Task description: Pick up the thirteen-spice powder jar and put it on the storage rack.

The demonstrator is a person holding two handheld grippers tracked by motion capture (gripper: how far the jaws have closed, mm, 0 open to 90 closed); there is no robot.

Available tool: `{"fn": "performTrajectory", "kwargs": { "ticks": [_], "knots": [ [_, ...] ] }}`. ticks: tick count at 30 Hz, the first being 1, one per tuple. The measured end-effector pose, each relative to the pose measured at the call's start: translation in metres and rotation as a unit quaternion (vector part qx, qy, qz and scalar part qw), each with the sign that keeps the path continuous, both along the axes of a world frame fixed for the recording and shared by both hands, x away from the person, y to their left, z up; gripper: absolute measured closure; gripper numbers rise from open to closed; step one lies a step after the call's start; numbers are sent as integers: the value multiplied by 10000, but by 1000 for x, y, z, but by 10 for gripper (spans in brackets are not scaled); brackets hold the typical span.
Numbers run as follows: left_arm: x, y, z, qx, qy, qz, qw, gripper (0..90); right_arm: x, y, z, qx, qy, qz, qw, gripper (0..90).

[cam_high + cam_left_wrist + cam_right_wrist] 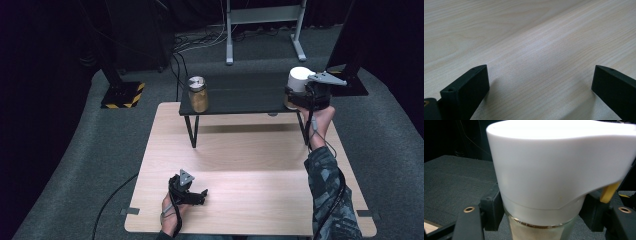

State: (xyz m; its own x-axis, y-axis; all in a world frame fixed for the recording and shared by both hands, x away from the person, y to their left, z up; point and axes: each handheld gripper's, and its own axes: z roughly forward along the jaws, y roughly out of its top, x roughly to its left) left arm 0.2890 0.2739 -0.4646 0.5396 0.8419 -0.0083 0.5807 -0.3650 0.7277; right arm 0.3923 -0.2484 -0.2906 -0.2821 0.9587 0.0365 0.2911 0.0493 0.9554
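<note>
- Right tongs (300,95): closed on a glass jar with a white lid (554,170); in the right gripper view the jaws bear on either side of the jar just under the lid, at the lid's lower collar and the top of the glass.
- Location of the jar: far right end of a low black shelf (240,92) that stands on the bench (240,190); whether the jar's base rests on the shelf or is lifted clear cannot be told.
- Left tongs (192,192): open and empty; in the left gripper view the jaws stand wide apart over bare wood, nothing between them.
- Second jar (198,94): glass, tan contents, metal lid, upright at the left end of the same shelf; well apart from the gripped one.
- Handling judgement: the gripped jar is rigid, smooth and breakable glass, filled with a pale tan material, so likely fairly heavy; the glass wall is probably slippery, and the step beneath the lid gives the jaws a ledge against sliding; a hold on the lid alone risks the lid turning or coming free; tilt should be avoided if the lid's seal is unproven.
- Views compared: the right gripper view gives the contact line, the glass rim and the contents, and a yellow tab (609,192) at the right; the high view gives the jar's place on the shelf, the second jar and both forearms; the left gripper view confirms the idle tongs.
</note>
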Motion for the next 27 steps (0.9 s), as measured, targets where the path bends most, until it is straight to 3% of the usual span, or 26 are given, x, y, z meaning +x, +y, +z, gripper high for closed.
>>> {"fn": "performTrajectory", "kwargs": {
  "ticks": [11,13,15,18,22,27],
  "knots": [
    [0,1,0,-34,4,4,10000,7,3,-3,7,-18,148,70,9999,292],
    [0,1,0,-38,2,3,10000,7,2,0,10,-89,208,0,9997,142],
    [0,1,0,-43,6,3,10000,7,1,2,13,-192,277,-13,9994,71],
    [0,1,0,-40,4,5,10000,6,-7,4,19,-352,398,-98,9985,1],
    [0,1,0,-36,-1,11,10000,6,-18,-2,26,-470,732,-7,9962,0],
    [1,0,0,-19,9,8,10000,5,-40,-14,23,-494,951,141,9941,0]
  ]
}}
